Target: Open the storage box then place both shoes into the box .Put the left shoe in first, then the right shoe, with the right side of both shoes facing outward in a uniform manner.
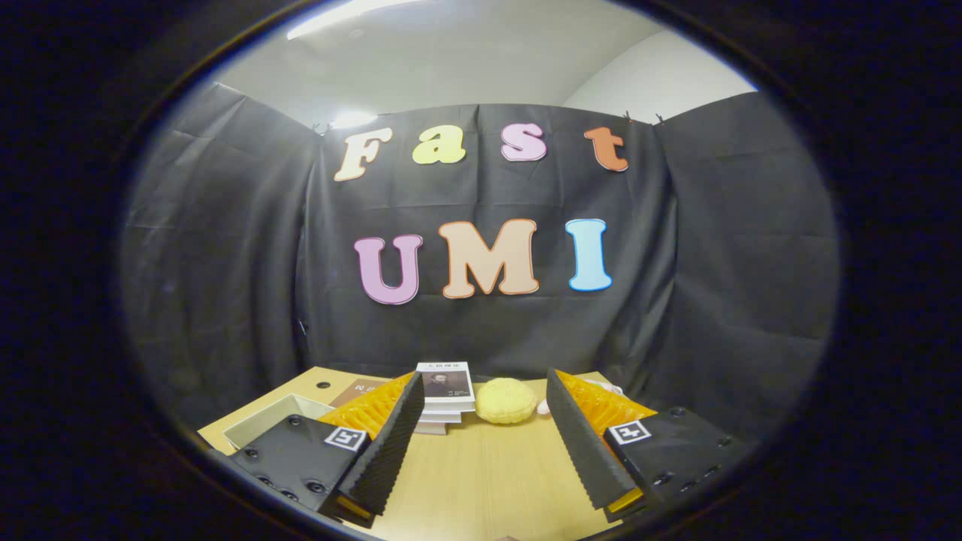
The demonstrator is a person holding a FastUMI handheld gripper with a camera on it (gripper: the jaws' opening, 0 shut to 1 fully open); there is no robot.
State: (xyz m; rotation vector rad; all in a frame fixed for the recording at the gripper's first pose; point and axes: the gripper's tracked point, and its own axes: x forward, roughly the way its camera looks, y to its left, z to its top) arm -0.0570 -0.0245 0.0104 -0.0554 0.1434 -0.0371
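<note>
Black cloth hangs as the booth's wall behind a pale wooden desk, with a white ceiling and a lit strip lamp above it at about twelve o'clock. From the gripper view the tongs stand wide apart, holding nothing, with bare desk wood between them. Each finger has a black ribbed pad on its inner face, an orange ribbed body behind that, and a black mount carrying a small square black-and-white marker; one finger lies at about seven o'clock, the other at about five o'clock. Just beyond the tips, between them, a round, pale yellow, bumpy-surfaced object sits on the desk, and I cannot tell what it is. Just beside it, toward nine o'clock, a short stack of books lies flat, the top one white with a dark picture on its cover, and its near corner is hidden by the seven o'clock finger. Toward three o'clock of the yellow object a small pale pink thing peeks out from behind the five o'clock finger, too hidden to name. Outside the seven o'clock finger, at about eight o'clock, lies a shallow white open tray or box, partly covered by the black mount; I cannot tell whether it is the storage box. A brown flat item lies beyond it, beside the books.
</note>
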